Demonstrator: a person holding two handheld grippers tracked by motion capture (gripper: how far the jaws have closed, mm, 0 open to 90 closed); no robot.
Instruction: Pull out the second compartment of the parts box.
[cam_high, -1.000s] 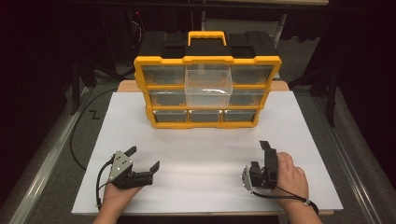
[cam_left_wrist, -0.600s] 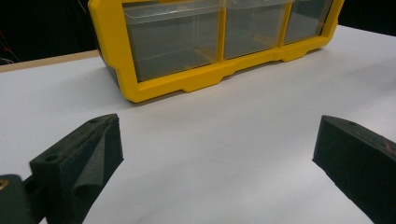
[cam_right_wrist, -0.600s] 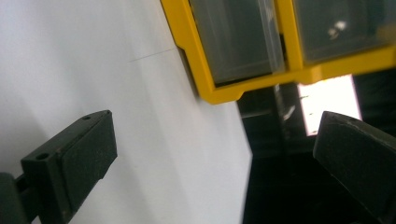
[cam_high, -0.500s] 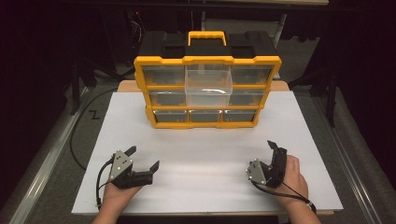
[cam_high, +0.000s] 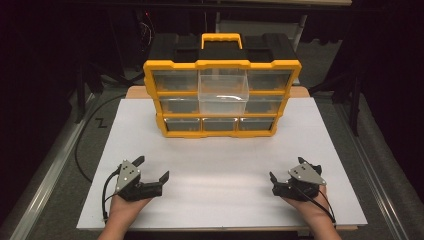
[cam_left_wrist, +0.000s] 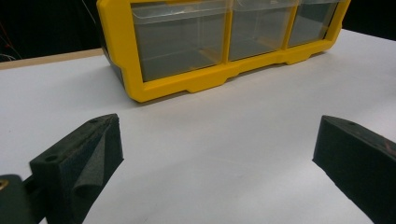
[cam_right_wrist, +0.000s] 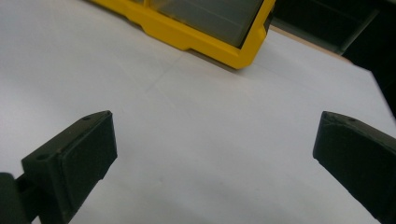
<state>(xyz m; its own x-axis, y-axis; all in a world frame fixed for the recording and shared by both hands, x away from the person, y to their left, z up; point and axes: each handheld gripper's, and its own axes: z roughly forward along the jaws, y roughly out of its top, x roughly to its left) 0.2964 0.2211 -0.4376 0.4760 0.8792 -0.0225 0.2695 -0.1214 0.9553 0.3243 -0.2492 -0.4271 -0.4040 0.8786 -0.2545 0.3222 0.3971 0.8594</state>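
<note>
High view: we hold left claw (cam_high: 152, 170) & right claw (cam_high: 285, 174) agape, empty, low on white worktop (cam_high: 220, 165), yellow organizer (cam_high: 222, 97) well ahead w/ mid drawer (cam_high: 223, 91) protruding; risk: rushed reach could shove organizer back.

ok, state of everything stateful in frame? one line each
left gripper: open, holding nothing, low over the white board
right gripper: open, holding nothing, low over the board
yellow organizer: upright at the far end of the board, handle up
middle clear drawer: pulled partway out, looks empty
other drawers: pushed in
</note>
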